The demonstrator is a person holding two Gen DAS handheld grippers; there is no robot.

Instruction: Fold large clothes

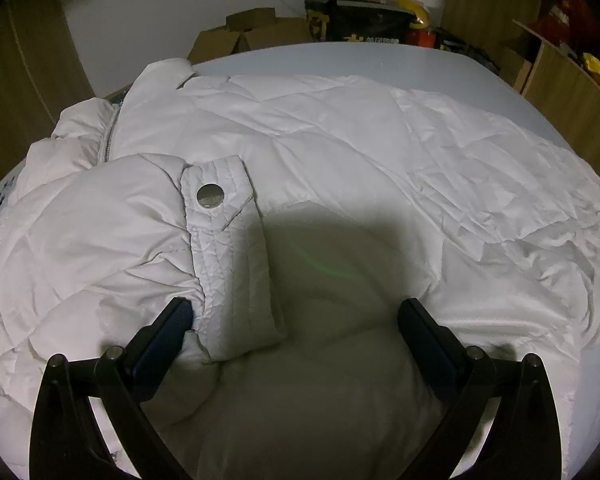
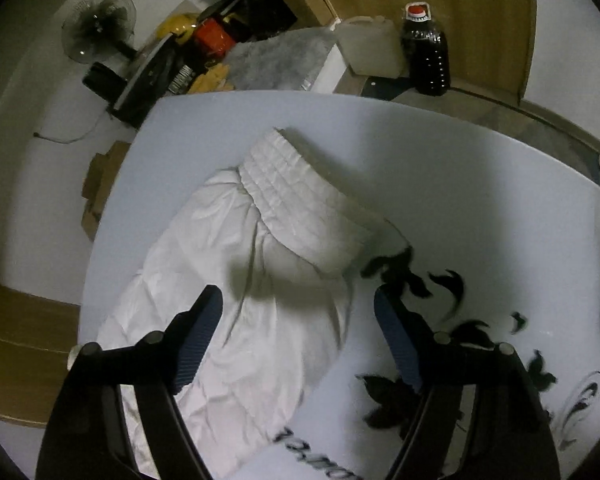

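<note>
Left tongs [image 1: 294,314] spread, snap-button cuff [image 1: 226,256] between them; right tongs [image 2: 298,304] spread over white jacket sleeve [image 2: 236,300] on worktop [image 2: 460,184].

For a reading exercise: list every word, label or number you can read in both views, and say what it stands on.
Nothing reads cleanly.
Black script on the table cover: upside down, cut off, unreadable.
Box print behind the table: too blurred.
Dark bottle: no label legible.
White jacket: no text.

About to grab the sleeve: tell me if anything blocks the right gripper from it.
Nothing visible does. The right gripper hangs open directly above the white jacket sleeve, with only air between its fingers and the fabric.
</note>
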